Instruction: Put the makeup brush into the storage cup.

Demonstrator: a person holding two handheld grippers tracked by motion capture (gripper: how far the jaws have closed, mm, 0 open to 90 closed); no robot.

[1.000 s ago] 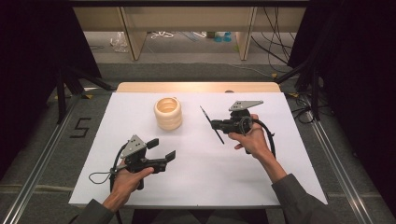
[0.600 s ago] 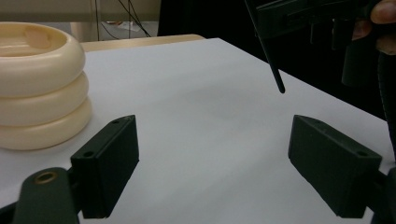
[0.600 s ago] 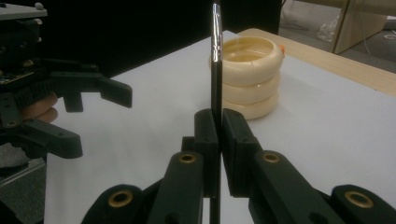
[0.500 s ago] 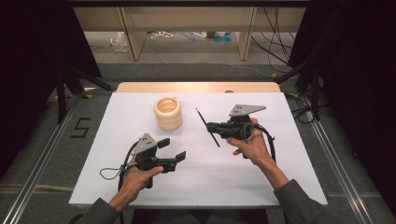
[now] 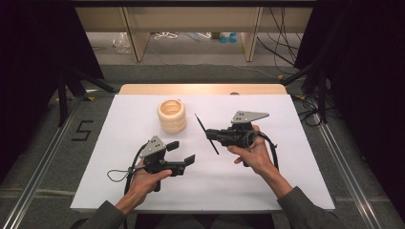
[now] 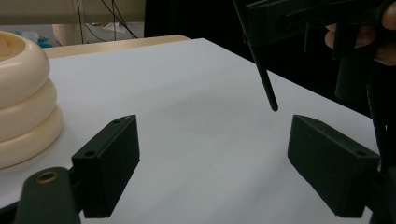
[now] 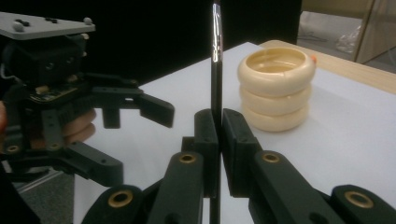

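On the white table (image 5: 286,181), seen from the high view: one thin black rod (image 5: 206,134), clamped crosswise in the right gripper (image 5: 213,136), whose jaws are pressed together on it; the rod runs from about 11 o'clock to 5 o'clock just right of table centre and is held clear of the surface. One left gripper (image 5: 184,152), at roughly 7 o'clock of the rod, jaws wide apart with nothing between them, pointed toward 3 o'clock. One cream holder (image 5: 172,115) of three stacked rings, open at the top, standing at 10 o'clock of the rod, near it but apart. Step in hand, as judged: carrying the rod, either toward the holder's mouth or toward a hand-over to the open left gripper; which of the two cannot be told. The next move calls for steadying the rod and lining one end up with its target before any release. Right gripper view: the rod (image 7: 215,60) pinched upright between the pads, the holder (image 7: 275,88) beyond at 2 o'clock, hollow inside. Left gripper view: the rod's lower tip (image 6: 272,105) hanging above the table, a gap the high view leaves unclear.
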